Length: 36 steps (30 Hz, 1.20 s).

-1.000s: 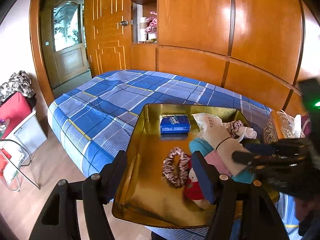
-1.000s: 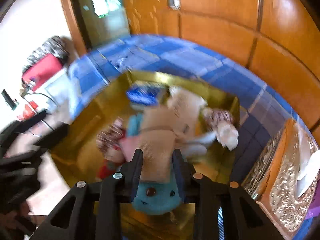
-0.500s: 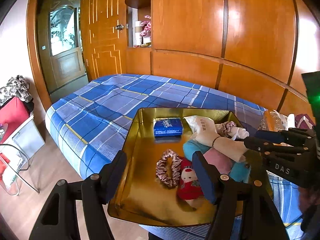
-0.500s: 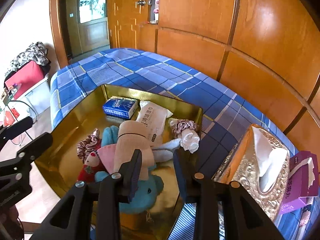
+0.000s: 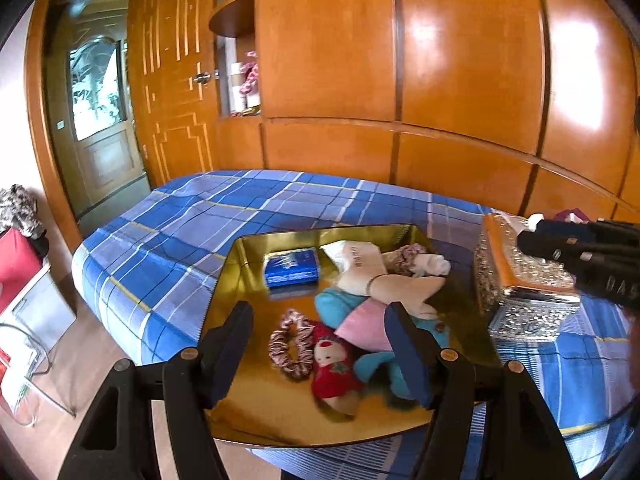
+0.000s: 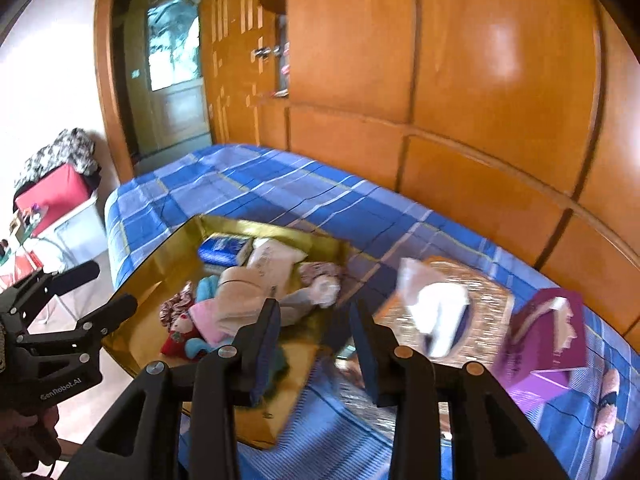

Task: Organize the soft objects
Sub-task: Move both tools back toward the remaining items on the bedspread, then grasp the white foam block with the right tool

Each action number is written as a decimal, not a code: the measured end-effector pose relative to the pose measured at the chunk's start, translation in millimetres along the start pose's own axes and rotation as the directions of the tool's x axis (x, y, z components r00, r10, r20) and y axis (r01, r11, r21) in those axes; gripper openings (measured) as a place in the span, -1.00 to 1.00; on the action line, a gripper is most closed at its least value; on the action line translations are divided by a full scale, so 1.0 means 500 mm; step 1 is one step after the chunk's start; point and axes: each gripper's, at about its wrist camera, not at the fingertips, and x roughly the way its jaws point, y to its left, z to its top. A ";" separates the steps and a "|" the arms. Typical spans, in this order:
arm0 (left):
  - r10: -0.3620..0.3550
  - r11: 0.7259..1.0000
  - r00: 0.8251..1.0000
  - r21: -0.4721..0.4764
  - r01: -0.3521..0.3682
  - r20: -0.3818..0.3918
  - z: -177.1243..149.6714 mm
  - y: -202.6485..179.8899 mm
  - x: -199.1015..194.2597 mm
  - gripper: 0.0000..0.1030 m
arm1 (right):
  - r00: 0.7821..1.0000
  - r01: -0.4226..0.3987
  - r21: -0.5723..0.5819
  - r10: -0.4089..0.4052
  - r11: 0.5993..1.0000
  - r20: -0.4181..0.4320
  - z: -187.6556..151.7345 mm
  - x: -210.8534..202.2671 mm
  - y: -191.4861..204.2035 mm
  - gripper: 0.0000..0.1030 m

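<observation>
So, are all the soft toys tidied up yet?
Mostly. The blue plush, red doll and scrunchie already lie in the gold tray. Nothing is in hand: the left gripper is open and empty, and the right gripper is opening its jaws, nothing between them. Still left: a small pink soft thing lying on the bed beside the purple pack.

A gold tray (image 5: 240, 280) sits on a blue plaid bed (image 5: 180, 232), holding a blue packet (image 5: 291, 267), pink satin scrunchie (image 5: 289, 344) (striped sheen) and red-dressed doll (image 5: 334, 372).
</observation>
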 end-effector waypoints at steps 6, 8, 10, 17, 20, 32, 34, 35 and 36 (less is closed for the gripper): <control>-0.062 0.997 0.998 0.056 0.060 0.024 0.014 -0.045 -0.025 0.33 | 0.996 0.077 0.100 -0.080 0.992 0.030 -0.026 -0.066 -0.120 -0.29; -0.096 0.992 0.995 0.083 0.093 0.031 0.020 -0.066 -0.035 0.33 | 0.993 0.113 0.150 -0.118 0.982 0.027 -0.044 -0.087 -0.173 -0.29; -0.139 0.984 0.990 0.114 0.135 0.037 0.025 -0.089 -0.047 0.33 | 0.987 0.152 0.198 -0.158 0.968 0.014 -0.066 -0.104 -0.224 -0.29; -0.327 0.911 0.945 0.267 0.315 0.003 0.033 -0.212 -0.076 0.33 | 0.945 0.323 0.481 -0.303 0.815 -0.121 -0.191 -0.182 -0.483 -0.22; -0.402 0.859 0.915 0.336 0.387 -0.028 0.031 -0.275 -0.084 0.33 | 0.917 0.390 0.599 -0.352 0.699 -0.187 -0.249 -0.239 -0.605 -0.19; -0.531 0.694 0.825 0.460 0.554 -0.192 0.013 -0.455 -0.072 0.33 | 0.805 0.588 0.600 -0.315 0.543 -0.503 -0.401 -0.233 -0.855 0.15; -0.540 0.677 0.815 0.466 0.569 -0.211 0.013 -0.472 -0.068 0.33 | 0.767 0.613 0.509 -0.299 0.604 -0.568 -0.403 -0.191 -0.863 0.16; -0.542 0.669 0.810 0.469 0.576 -0.222 0.013 -0.482 -0.067 0.33 | 0.748 0.625 0.469 -0.305 0.624 -0.590 -0.404 -0.178 -0.865 0.17; -0.545 0.664 0.807 0.470 0.582 -0.229 0.012 -0.489 -0.066 0.33 | 0.721 0.639 0.416 -0.317 0.646 -0.616 -0.405 -0.165 -0.868 0.21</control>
